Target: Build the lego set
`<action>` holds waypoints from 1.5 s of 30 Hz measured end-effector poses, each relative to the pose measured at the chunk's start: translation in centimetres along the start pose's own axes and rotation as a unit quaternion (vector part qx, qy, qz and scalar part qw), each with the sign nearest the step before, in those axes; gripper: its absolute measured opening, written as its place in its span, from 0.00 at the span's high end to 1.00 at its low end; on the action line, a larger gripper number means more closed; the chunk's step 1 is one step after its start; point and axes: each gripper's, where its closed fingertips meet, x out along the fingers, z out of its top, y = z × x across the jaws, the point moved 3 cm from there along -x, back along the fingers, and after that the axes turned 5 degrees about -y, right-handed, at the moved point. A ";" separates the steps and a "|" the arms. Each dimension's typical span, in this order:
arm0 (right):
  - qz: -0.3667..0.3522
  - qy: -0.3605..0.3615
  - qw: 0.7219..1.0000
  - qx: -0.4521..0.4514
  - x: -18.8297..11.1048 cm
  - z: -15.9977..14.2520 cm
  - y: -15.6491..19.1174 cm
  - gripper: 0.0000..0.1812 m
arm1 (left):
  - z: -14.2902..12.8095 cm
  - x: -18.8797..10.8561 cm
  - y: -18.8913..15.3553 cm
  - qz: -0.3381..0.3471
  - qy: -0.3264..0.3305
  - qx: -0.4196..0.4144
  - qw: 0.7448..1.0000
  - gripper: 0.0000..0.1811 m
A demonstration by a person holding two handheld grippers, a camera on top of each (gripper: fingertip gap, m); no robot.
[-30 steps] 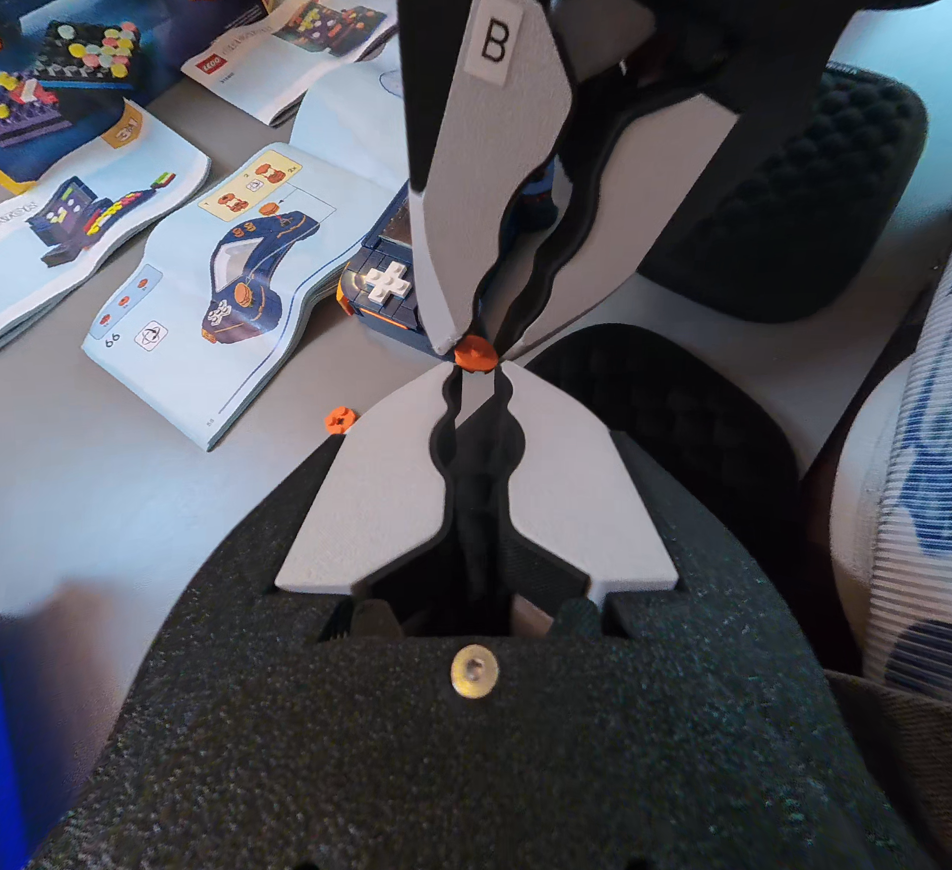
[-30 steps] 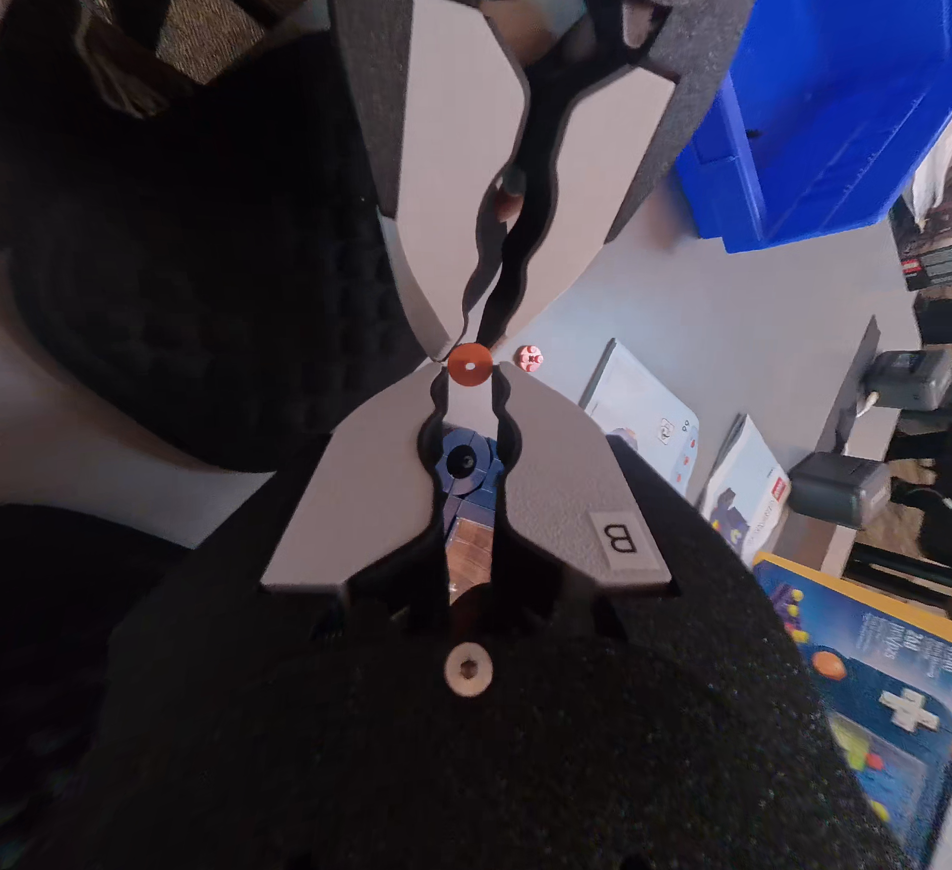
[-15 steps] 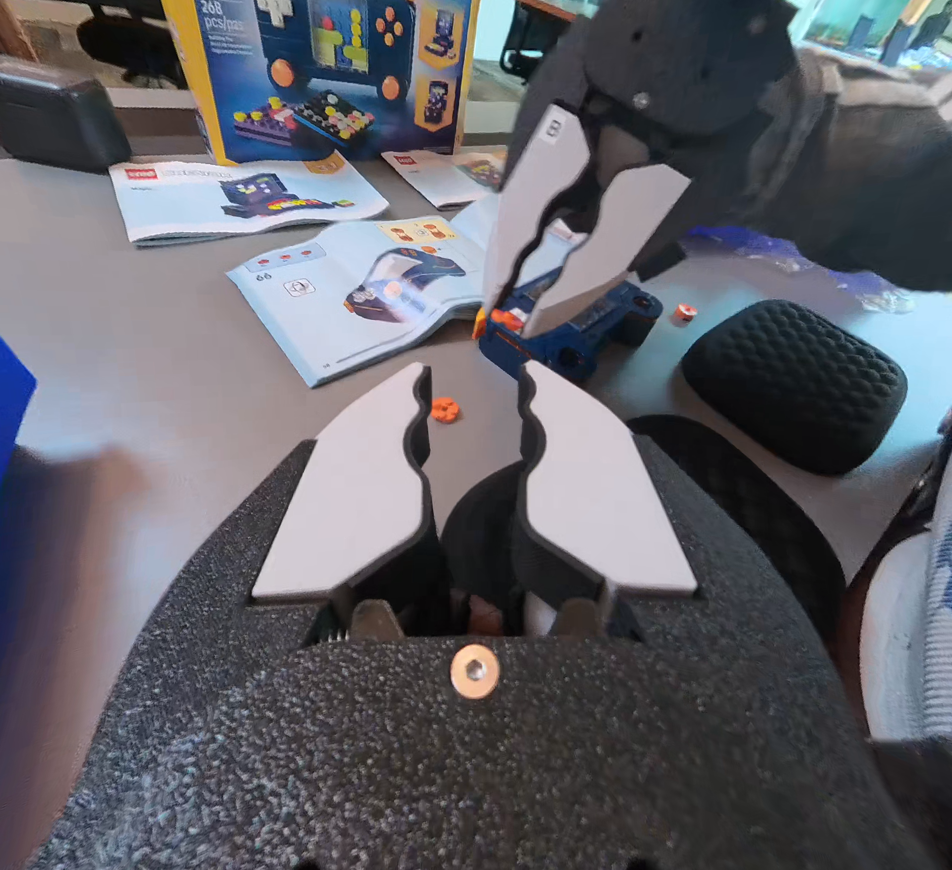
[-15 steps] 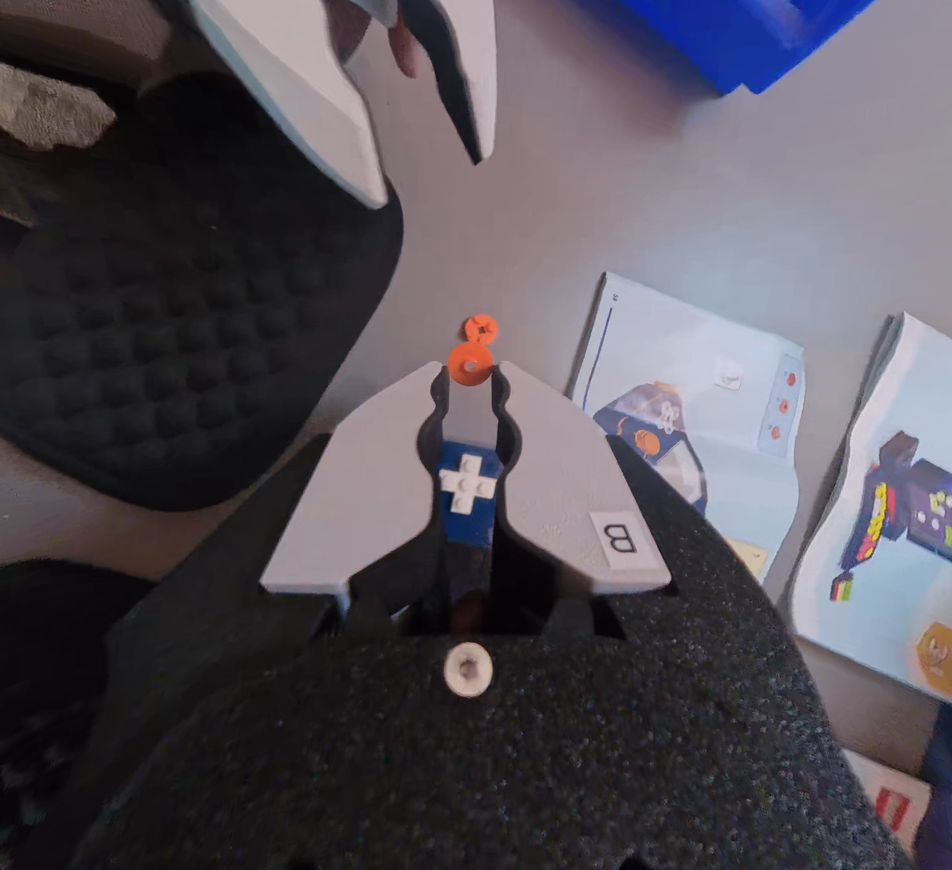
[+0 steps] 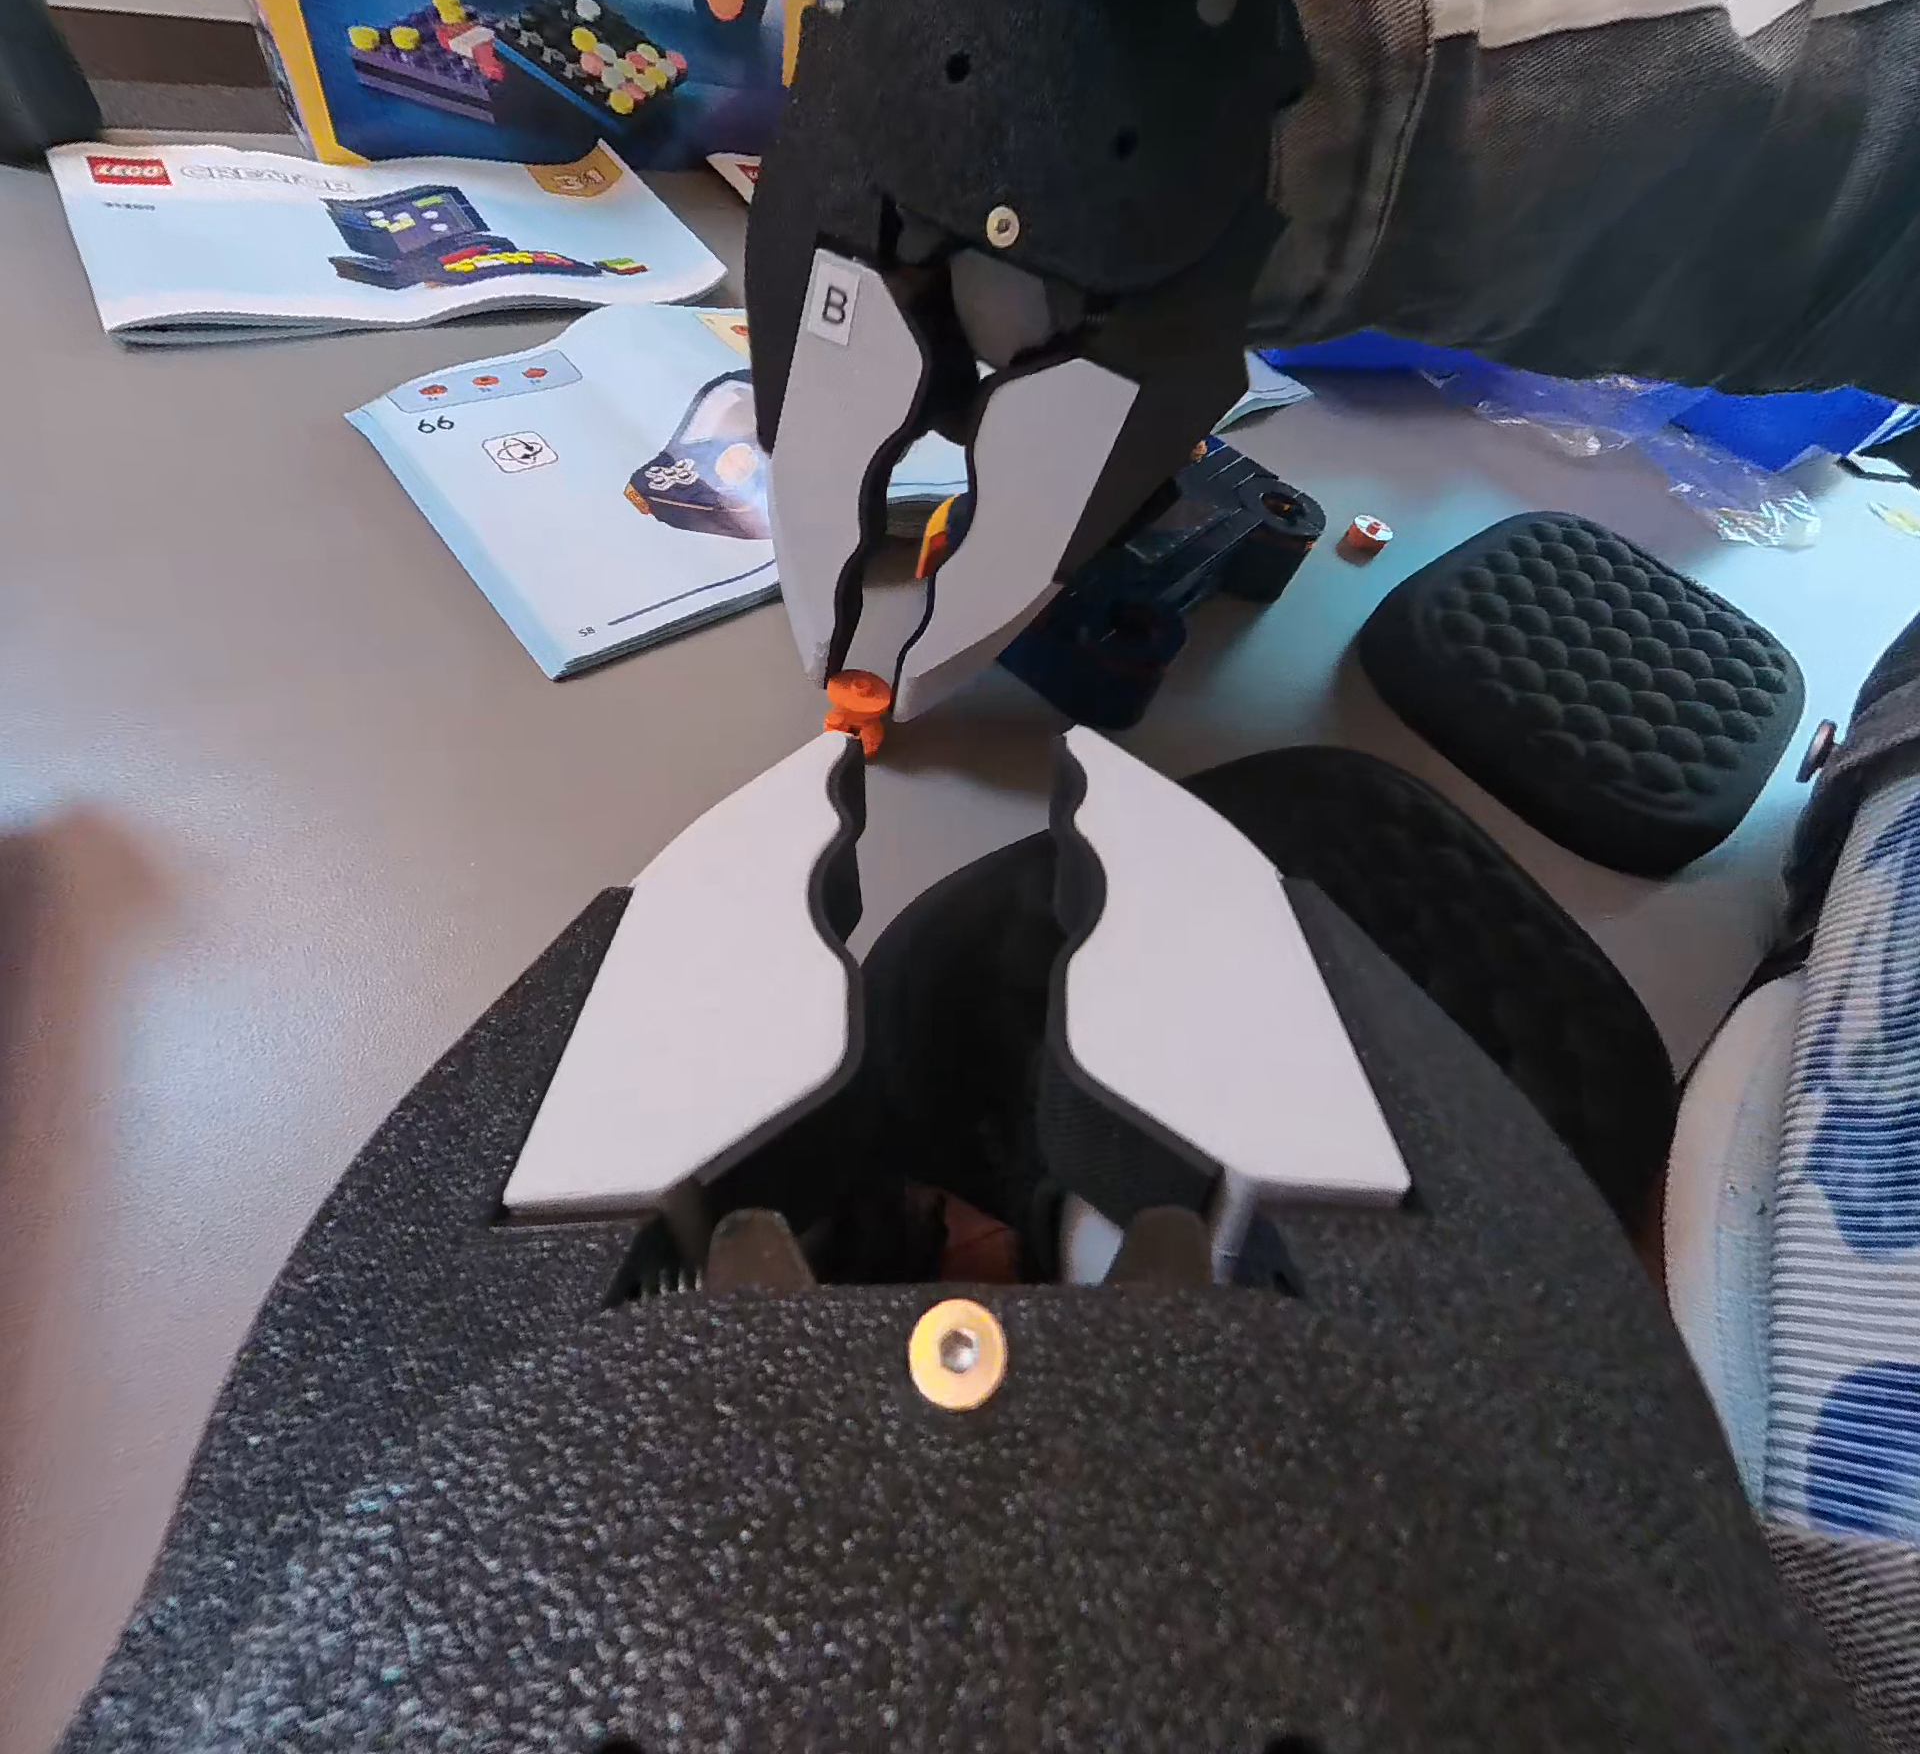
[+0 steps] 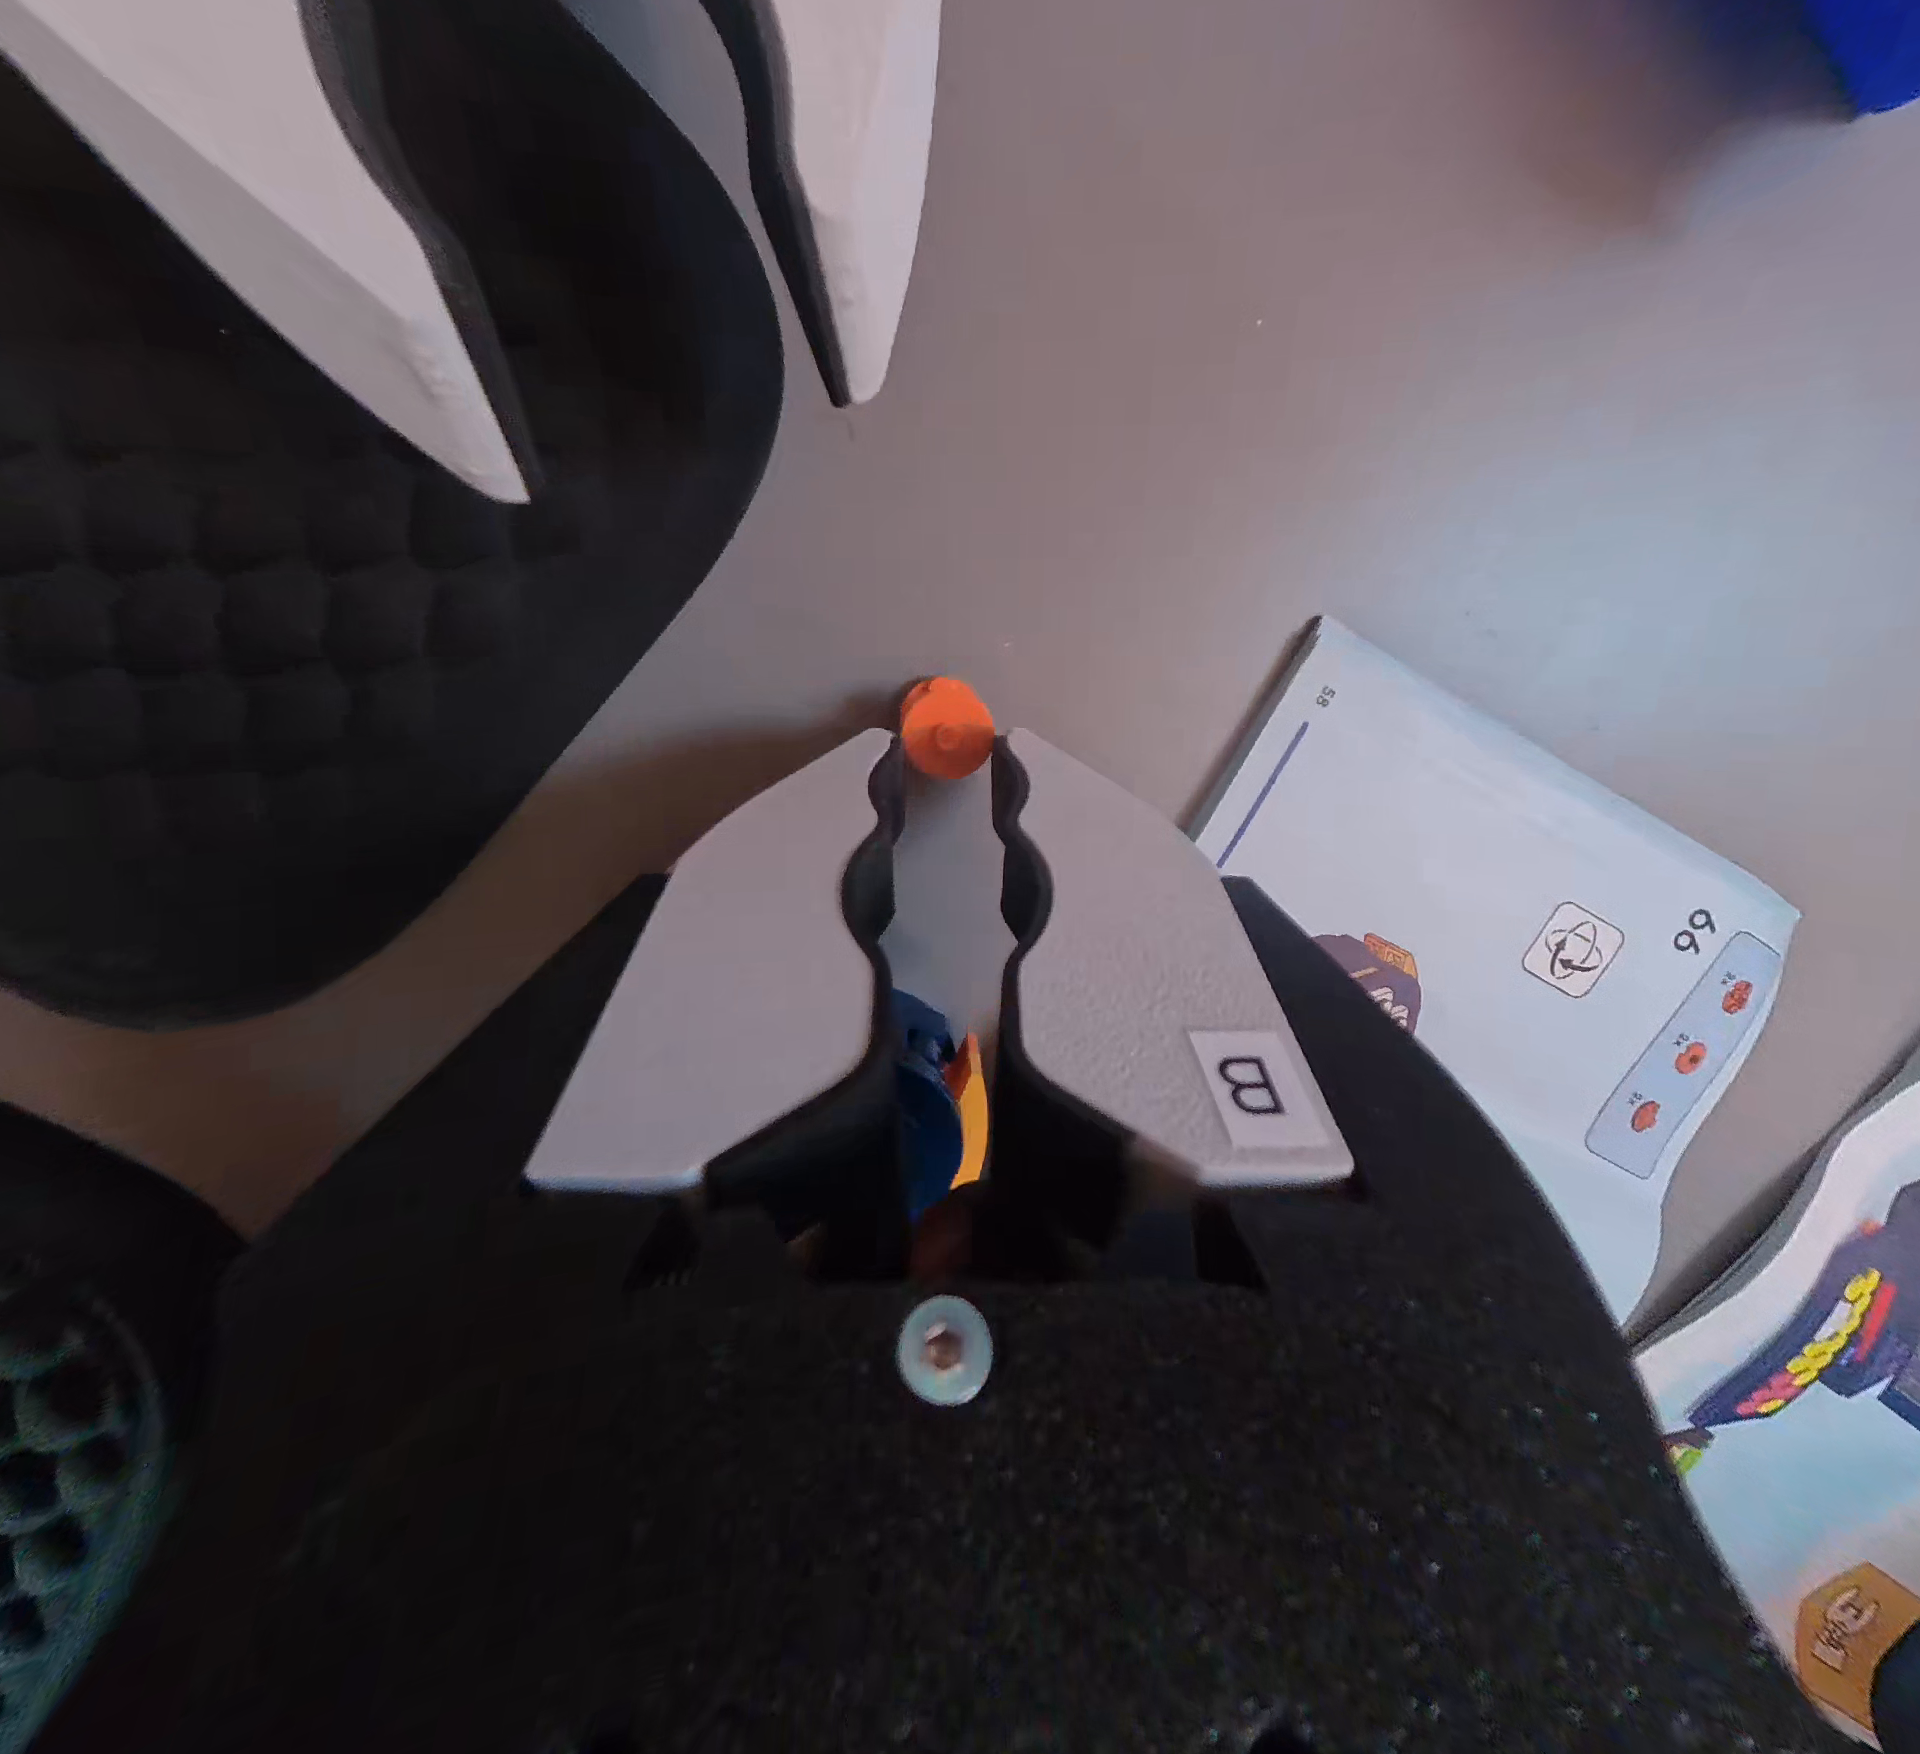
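Gaping wide, nothing held: left gripper (image 5: 956, 748), low over grey table (image 5: 312, 769); just beyond, right gripper (image 6: 943, 738) pinched on orange round piece (image 6: 943, 730), 2nd orange piece (image 5: 854, 725) directly beneath; navy model (image 5: 1174, 582) behind; open instr. booklet (image 5: 582, 499) farther

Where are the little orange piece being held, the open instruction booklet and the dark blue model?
orange round piece (image 5: 858, 692), left wrist view, on its flat disc between the right gripper's tips.
open booklet (image 5: 582, 499), left wrist view, on its left page.
dark blue model (image 5: 1226, 525), left wrist view, on its top, behind the gripper.
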 end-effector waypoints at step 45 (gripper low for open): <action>0.003 0.032 0.999 -0.006 0.7 0.0 -0.1 0.83 | 0.0 0.0 0.2 -0.011 -0.001 -0.021 1.000 0.83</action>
